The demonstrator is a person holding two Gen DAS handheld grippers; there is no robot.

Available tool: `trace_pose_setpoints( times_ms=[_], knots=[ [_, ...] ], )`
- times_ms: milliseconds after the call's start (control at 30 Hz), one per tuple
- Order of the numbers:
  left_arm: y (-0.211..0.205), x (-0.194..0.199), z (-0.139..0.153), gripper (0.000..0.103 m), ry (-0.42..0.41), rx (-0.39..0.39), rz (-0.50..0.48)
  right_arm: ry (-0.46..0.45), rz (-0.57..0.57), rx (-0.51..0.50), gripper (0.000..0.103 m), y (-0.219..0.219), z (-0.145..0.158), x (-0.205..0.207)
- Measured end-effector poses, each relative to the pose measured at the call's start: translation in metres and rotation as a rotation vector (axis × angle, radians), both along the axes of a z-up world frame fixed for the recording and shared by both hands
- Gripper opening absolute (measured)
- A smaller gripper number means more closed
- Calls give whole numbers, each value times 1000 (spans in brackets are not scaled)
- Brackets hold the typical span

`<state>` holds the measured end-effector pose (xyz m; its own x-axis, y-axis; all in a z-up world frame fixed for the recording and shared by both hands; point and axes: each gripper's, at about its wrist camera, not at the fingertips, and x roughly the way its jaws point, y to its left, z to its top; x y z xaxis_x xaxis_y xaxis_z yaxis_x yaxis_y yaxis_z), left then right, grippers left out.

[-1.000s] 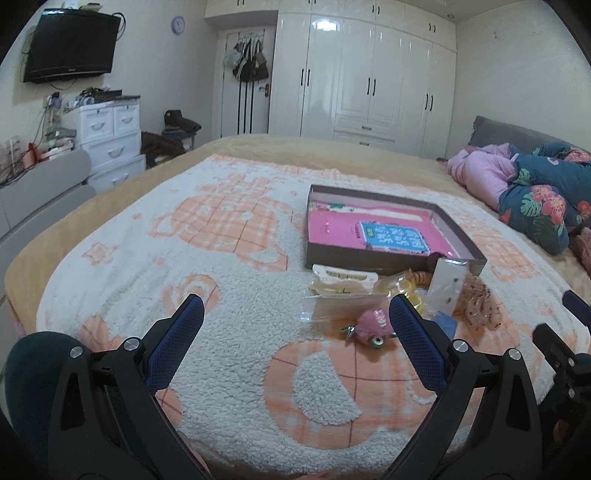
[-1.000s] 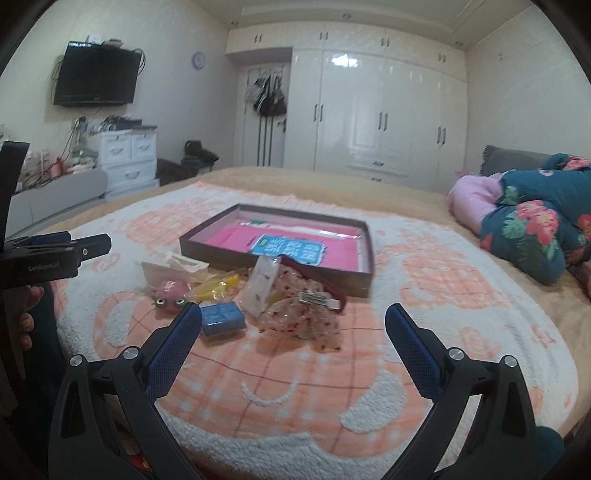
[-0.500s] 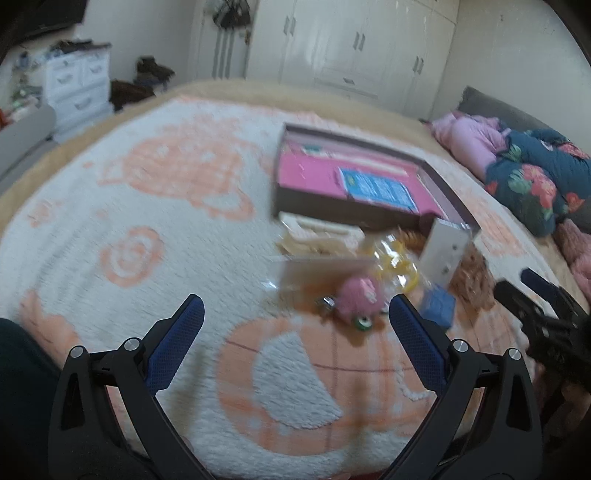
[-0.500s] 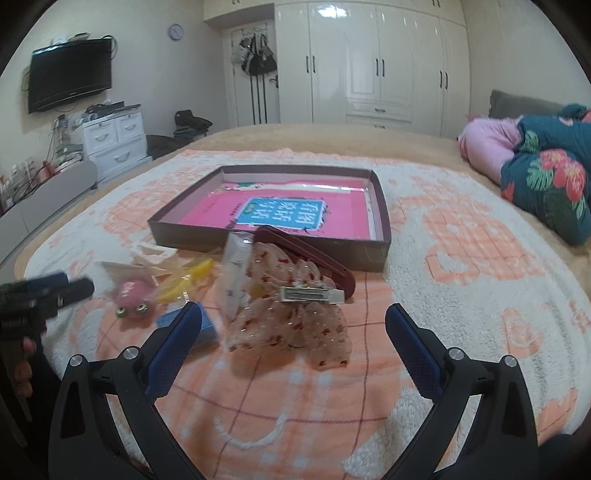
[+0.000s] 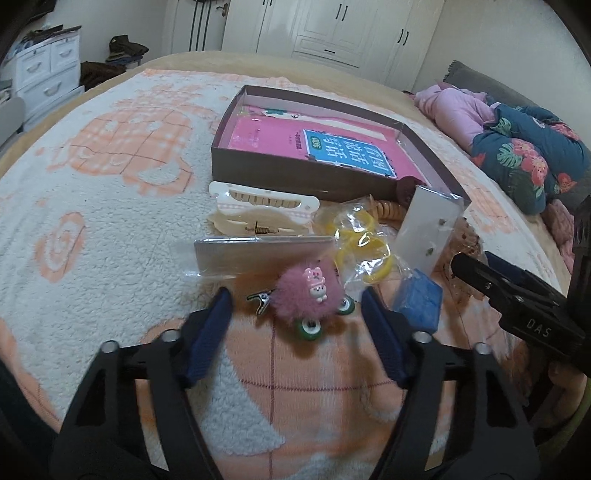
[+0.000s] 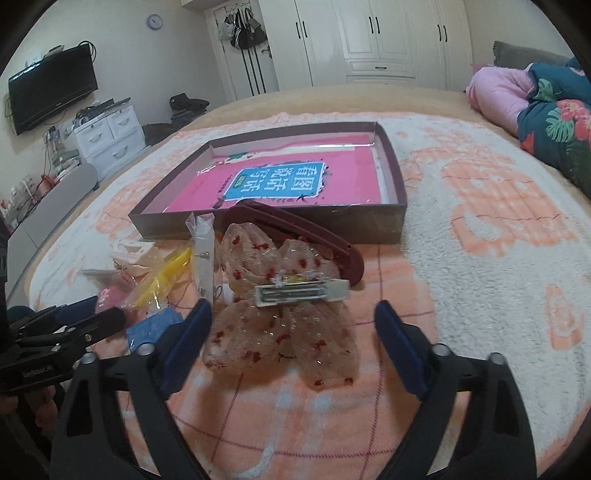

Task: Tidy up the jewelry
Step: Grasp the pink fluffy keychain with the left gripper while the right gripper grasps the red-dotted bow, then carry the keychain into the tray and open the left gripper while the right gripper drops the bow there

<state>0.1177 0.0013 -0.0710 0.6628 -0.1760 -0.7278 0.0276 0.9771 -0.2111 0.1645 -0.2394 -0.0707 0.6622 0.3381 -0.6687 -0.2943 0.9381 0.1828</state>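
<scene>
The pink fluffy hair clip (image 5: 308, 295) lies on the blanket (image 5: 92, 236) just ahead of the left gripper (image 5: 297, 306), whose jaws have just been closing and stand half-wide with nothing pressed; it looks light and soft, best taken by its metal clip. The right gripper (image 6: 293, 325), also narrowing yet empty, faces the sheer bow clip (image 6: 284, 325), flimsy and probably slippery. The box (image 6: 388, 232) behind holds a pink book with Chinese writing; the right gripper reads "DAS".

A fleecy white blanket with orange patterns (image 6: 480, 229) covers the bed, and a pink bundle (image 6: 498, 92) lies against a dark floral quilt (image 6: 561, 129) at its far right. Beyond stand white wardrobes (image 6: 373, 37), a white drawer unit (image 6: 110, 136) and a wall-mounted television (image 6: 51, 88) (screen dark), with bags hanging on a door (image 6: 243, 29) and a round clock (image 6: 154, 21) nearby.
</scene>
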Motion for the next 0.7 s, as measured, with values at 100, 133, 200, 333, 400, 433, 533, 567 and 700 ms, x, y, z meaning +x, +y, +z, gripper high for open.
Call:
trace_pose_setpoints(
  times_ms=[100, 133, 200, 333, 400, 433, 533, 567, 700],
  knots=[
    [-3, 1, -2, 51, 4, 23, -7, -1, 19, 17, 55, 1, -2, -2],
    [-4, 0, -2, 50, 3, 27, -10, -6, 21, 19, 48, 1, -1, -3],
    [-5, -2, -1, 50, -5, 32, -16, -19, 27, 26, 39, -2, 0, -6],
    [-7, -6, 5, 49, -24, 35, -33, -40, 16, 24, 30, -10, 5, -12],
    [-9, -9, 9, 49, -31, 28, -45, -52, 4, 24, 29, -16, 8, -15],
    [-11, -11, 12, 49, -39, 27, -54, -59, -5, 27, 29, -20, 10, -17],
    [-16, -14, 22, 49, -64, 23, -75, -76, -45, 33, 29, -37, 15, -20],
    [-19, -14, 26, 49, -74, 26, -83, -78, -56, 35, 29, -40, 17, -20],
    [-29, -10, 38, 49, -111, 21, -112, -95, -115, 34, 29, -60, 22, -17]
  ],
)
